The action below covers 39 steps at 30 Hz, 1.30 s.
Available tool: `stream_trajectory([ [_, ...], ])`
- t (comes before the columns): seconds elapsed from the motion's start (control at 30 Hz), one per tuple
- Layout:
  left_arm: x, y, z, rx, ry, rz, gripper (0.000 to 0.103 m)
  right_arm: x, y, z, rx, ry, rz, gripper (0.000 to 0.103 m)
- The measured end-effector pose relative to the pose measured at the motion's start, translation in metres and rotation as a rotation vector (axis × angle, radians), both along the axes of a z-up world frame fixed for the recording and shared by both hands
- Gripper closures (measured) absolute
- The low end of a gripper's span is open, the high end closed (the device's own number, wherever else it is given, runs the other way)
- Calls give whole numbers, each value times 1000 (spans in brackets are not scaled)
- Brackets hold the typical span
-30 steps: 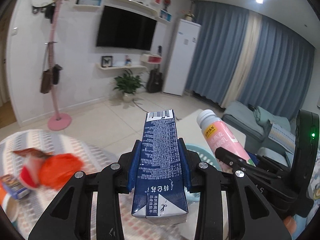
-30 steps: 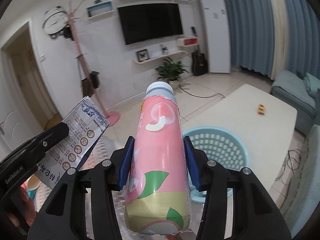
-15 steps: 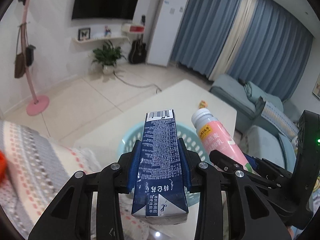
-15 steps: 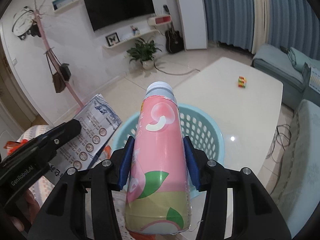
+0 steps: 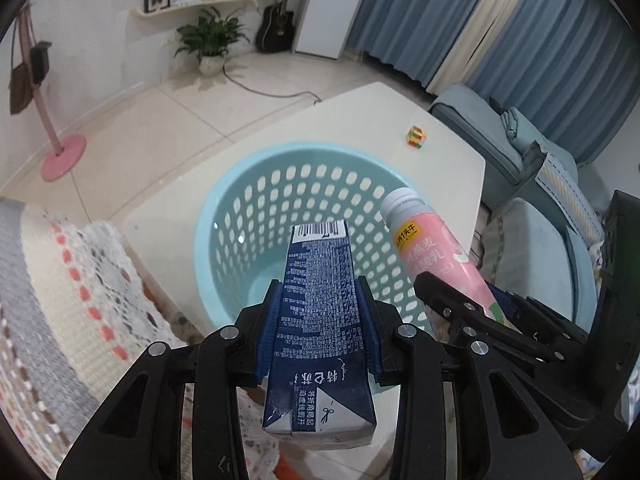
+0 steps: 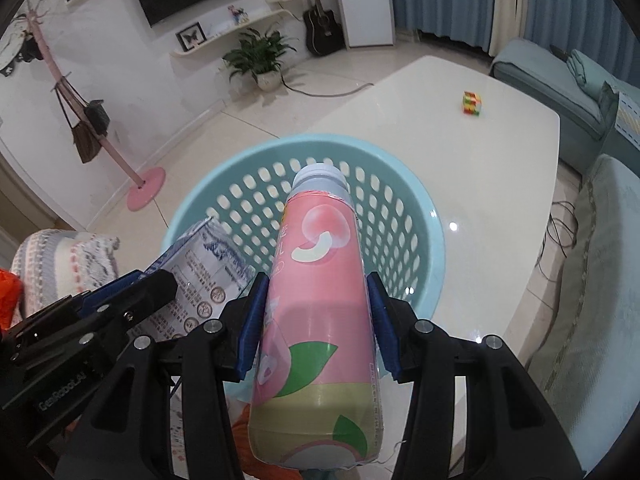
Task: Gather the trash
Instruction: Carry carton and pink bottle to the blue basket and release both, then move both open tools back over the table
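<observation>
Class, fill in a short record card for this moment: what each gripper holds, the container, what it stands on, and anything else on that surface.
Left gripper: shut on the dark blue carton
Right gripper: shut on the pink bottle
Container: light blue perforated basket, nothing visible inside
Basket stands on: white table
Position of items: both held over the basket's opening
Also on table: small multicoloured cube, apart from the basket
</observation>
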<state>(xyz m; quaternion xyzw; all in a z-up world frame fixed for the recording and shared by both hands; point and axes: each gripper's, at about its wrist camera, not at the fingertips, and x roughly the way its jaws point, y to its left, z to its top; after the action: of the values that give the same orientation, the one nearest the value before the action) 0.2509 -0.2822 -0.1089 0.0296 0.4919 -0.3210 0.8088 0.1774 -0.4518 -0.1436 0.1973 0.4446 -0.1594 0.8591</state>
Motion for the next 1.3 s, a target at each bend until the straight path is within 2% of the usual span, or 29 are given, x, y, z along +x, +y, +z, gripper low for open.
stream_trajectory([
  [0.13,-8,-5,6,4,-23,-6,54,-3,-3,-3,12,0,-18,57],
  [0.43,-20,17,31,-59,-75,29,53,-15,0,18,-7,-49,-27,56],
  [0.73,-47,64,63,-126,-157,81,53,-26,35,43,-24,-109,29,56],
  [1.03,-95,143,111,-222,-297,164,53,-42,112,101,-77,-267,195,56],
  [1.3,-137,257,143,-234,-405,344,52,-47,199,135,-92,-363,357,55],
])
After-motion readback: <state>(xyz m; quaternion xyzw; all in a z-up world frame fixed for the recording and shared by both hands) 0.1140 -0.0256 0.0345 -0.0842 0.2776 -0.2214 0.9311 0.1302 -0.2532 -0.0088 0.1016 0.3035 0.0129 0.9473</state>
